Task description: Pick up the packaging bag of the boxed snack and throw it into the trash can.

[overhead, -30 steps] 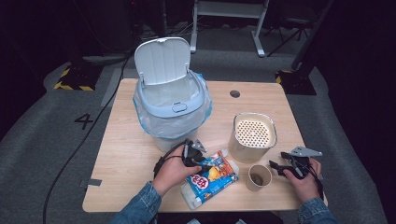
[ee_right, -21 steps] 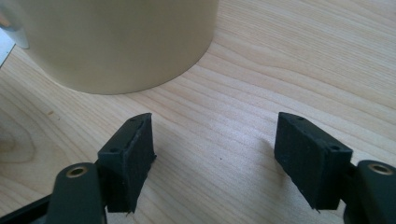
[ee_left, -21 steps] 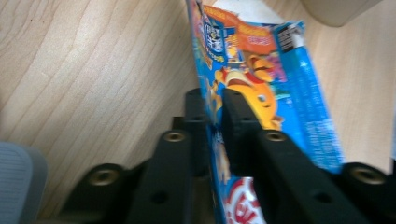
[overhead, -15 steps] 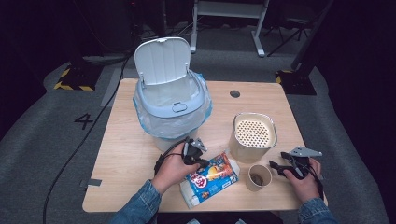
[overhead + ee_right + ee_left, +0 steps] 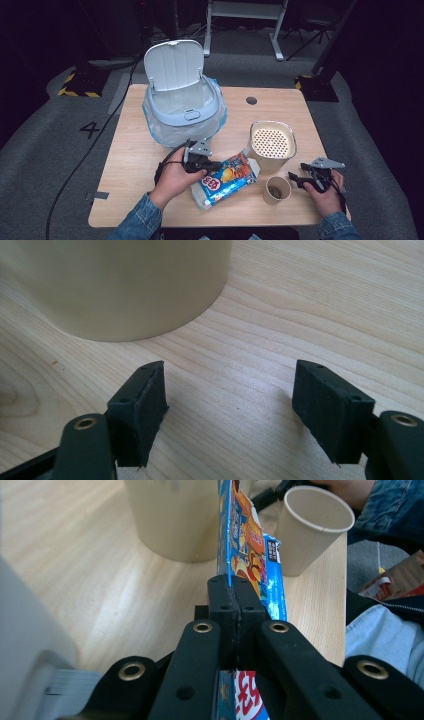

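So the left gripper [image 5: 212,166] has its black jaws pressed tight on the edge of a flat blue-and-orange printed snack box [image 5: 226,179]. In the left gripper view the cardboard edge [image 5: 235,545] is squeezed right between the pads. The box sits near the 6 o'clock edge of the light wooden table [image 5: 125,165], one end tipped up at the gripper, the other end down toward the person's side.

At about 3 o'clock from the box there's a small beige paper cup [image 5: 276,189], standing upright and just beside it. Behind that, toward 12 o'clock, a cream plastic canister with a perforated top [image 5: 272,142].

The right gripper [image 5: 296,178] hovers low over the table at 3 o'clock of the cup. Its jaws have just been closing a bit but there's a gap and only bare wood between them.

Over at 11 o'clock is a pale blue lidded bin with a plastic liner [image 5: 182,107], lid flipped up.
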Motion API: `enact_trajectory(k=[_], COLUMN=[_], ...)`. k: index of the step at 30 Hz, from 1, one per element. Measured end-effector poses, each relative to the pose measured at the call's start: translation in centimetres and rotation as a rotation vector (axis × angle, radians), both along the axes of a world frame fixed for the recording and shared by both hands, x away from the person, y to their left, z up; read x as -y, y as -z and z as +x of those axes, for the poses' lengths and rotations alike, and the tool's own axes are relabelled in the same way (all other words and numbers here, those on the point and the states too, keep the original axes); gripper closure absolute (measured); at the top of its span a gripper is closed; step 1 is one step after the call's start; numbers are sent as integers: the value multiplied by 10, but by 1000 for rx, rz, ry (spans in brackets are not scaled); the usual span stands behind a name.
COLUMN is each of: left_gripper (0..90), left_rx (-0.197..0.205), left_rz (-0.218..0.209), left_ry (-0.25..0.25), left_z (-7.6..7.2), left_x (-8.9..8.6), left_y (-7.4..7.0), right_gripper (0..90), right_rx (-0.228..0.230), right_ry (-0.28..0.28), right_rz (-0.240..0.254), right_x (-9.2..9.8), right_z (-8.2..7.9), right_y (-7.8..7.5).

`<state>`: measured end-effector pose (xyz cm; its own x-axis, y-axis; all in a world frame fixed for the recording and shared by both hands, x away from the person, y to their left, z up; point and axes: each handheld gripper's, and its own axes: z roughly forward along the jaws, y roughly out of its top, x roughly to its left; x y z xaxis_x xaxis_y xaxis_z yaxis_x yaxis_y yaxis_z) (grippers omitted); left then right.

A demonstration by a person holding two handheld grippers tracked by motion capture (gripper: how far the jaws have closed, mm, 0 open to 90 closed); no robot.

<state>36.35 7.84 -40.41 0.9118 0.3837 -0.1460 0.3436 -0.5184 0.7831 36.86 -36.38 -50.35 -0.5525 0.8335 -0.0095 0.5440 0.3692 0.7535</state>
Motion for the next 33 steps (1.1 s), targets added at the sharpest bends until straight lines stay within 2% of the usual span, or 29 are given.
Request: enact_trajectory(k=[5,9,10,11,12,13,20,24,29,30,31,32,33], left_gripper=[893,893,893,893,894,894,894,894,894,894,894,894,894], left_rx=[32,74,74,98,98,113,183,199,222,237,237,249,249], left_rz=[-37,-111,-111,-144,-144,-166,-248,-277,-310,-317,-317,-325,-325], left_ry=[-17,-27,-27,-26,-26,-26,-28,-24,-27,-31,-31,-35,-35], left_z=[-2,-1,-1,0,0,0,3,5,9,10,10,12,12], left_x=[-11,-21,-21,-24,-24,-25,-29,-30,-35,-37,-37,-39,-39], left_y=[-10,-20,-20,-24,-24,-27,-43,-50,-69,-77,-77,-85,-85], right_gripper=[300,300,300,300,300,300,300,300,300,300,300,300,300], right_rx=[1,1,0,1,1,1,1,1,1,1,1,1,1], right_ry=[3,4,4,4,4,4,4,4,4,4,4,4,4], right_rz=[0,0,1,1,1,0,0,0,0,0,0,0,0], right_x=[0,0,0,0,0,0,0,0,0,0,0,0,0], right_z=[0,0,0,0,0,0,0,0,0,0,0,0,0], right_y=[0,0,0,0,0,0,0,0,0,0,0,0,0])
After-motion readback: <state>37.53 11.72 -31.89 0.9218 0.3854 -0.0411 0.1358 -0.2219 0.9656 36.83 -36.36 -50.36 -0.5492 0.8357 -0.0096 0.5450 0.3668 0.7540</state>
